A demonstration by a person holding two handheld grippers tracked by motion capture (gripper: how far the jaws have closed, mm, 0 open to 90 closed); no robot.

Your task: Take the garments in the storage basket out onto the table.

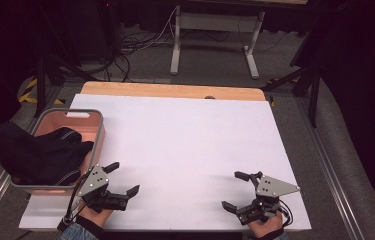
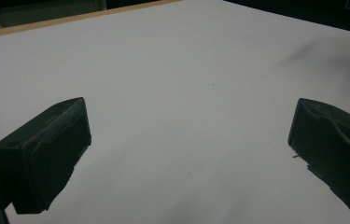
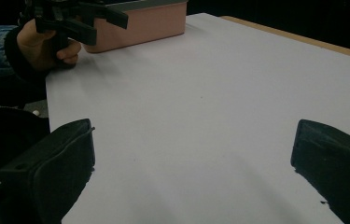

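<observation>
- Your left gripper [image 1: 125, 179] hovers low over the near left part of the white table [image 1: 185, 145], jaws spread wide with nothing between them; in the left gripper view there is just bare tabletop in the gap.
- Your right gripper [image 1: 236, 191] sits at the near right, jaws likewise wide apart and empty.
- The thing nearest your left gripper is the dark cloth [image 1: 40, 150], heaped in the pink basket [image 1: 97, 131] just to that gripper's left and a little beyond it. Part of it spills over the basket's far-left rim. From the right gripper it lies well apart, across the table.
- Judge the cloth as soft, light and limp: it will sag and trail, not lift as one stiff piece. It is not fragile, and fabric should not slip much between the pads.
- Take hold at a raised fold near the top of the heap, on the side closest to your left gripper, where a ridge stands above the rim. Pinch a good bunch, not a single thin edge.
- Watch the basket: it looks light too, so a snagged cloth could drag or tip it. Lift upward first, clear the rim, then carry across.
- How many pieces are in the heap I cannot tell.
</observation>
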